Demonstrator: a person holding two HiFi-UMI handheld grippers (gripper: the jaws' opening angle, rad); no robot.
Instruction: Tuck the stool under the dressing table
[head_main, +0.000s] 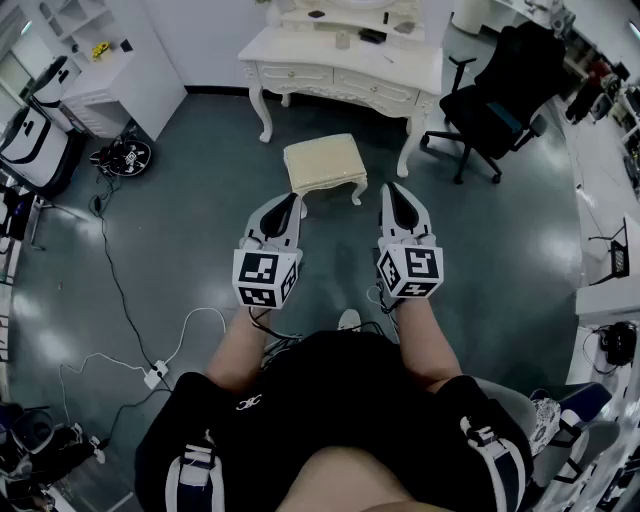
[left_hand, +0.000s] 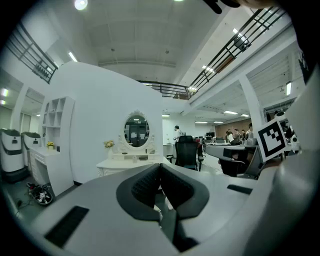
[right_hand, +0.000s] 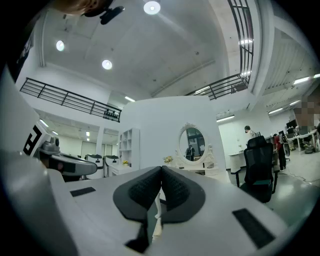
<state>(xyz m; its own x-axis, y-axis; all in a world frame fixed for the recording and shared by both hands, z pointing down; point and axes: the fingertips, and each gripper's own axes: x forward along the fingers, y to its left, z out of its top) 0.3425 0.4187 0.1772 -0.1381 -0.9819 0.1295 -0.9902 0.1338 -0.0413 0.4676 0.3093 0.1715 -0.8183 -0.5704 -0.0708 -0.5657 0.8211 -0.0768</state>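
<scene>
Left tongs (head_main: 288, 205) and right tongs (head_main: 397, 192) are held closed and empty, near the stool (head_main: 323, 165), which stands on the floor before the dressing table (head_main: 300, 45), not yet tucked. Pushed off-centre, it could be swung askew and jammed against a table leg.

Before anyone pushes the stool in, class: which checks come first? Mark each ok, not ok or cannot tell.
1. Left gripper shut, nothing between its jaws: ok.
2. Right gripper shut, nothing between its jaws: ok.
3. Cream cushioned stool upright on its legs: ok.
4. Stool tucked under the white carved dressing table: not ok, it stands out in front.
5. Black office chair off the stool's path: ok, it is to the right.
6. Space under the table free: cannot tell.
</scene>
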